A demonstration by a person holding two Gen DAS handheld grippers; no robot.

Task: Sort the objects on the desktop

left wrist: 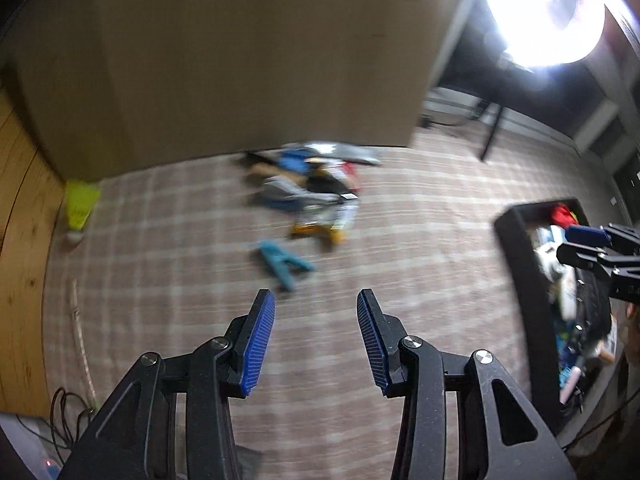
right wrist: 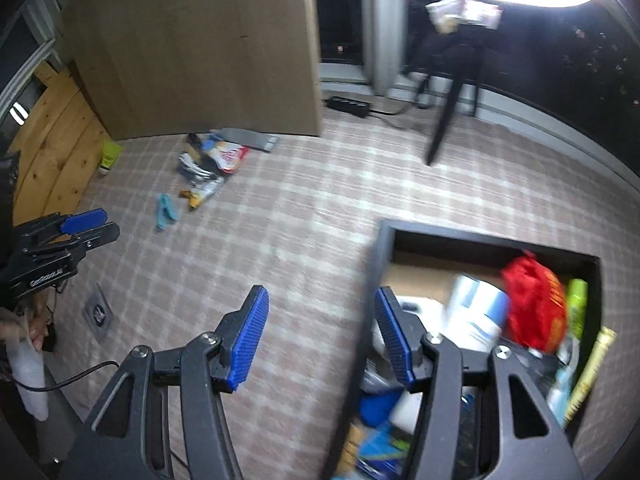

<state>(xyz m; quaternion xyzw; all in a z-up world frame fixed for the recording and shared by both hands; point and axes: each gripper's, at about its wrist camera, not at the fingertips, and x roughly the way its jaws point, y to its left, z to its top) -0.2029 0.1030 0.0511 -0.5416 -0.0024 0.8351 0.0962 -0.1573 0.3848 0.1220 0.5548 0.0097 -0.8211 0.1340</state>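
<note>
A pile of small desktop objects (left wrist: pixel 312 188) lies on the checked cloth (left wrist: pixel 400 240), with a teal clip (left wrist: pixel 284 268) just in front of it. My left gripper (left wrist: pixel 316 300) hovers short of the clip, open, with nothing between its blue pads. The pile (right wrist: pixel 212 160) and clip (right wrist: pixel 166 210) also show far left in the right wrist view. My right gripper (right wrist: pixel 322 296) is open and empty over the left rim of a black box (right wrist: pixel 384 248), which holds a red bag (right wrist: pixel 532 304), a white and blue container (right wrist: pixel 476 312) and other items. Both views are blurred.
A tall brown panel (right wrist: pixel 200 48) stands behind the pile, and a yellow-green tube (left wrist: pixel 80 208) lies at its left foot. Wooden boards (right wrist: pixel 52 148) are on the left. A power strip (right wrist: pixel 348 106) and a dark stand leg (right wrist: pixel 444 120) are at the back. A bright lamp glares above.
</note>
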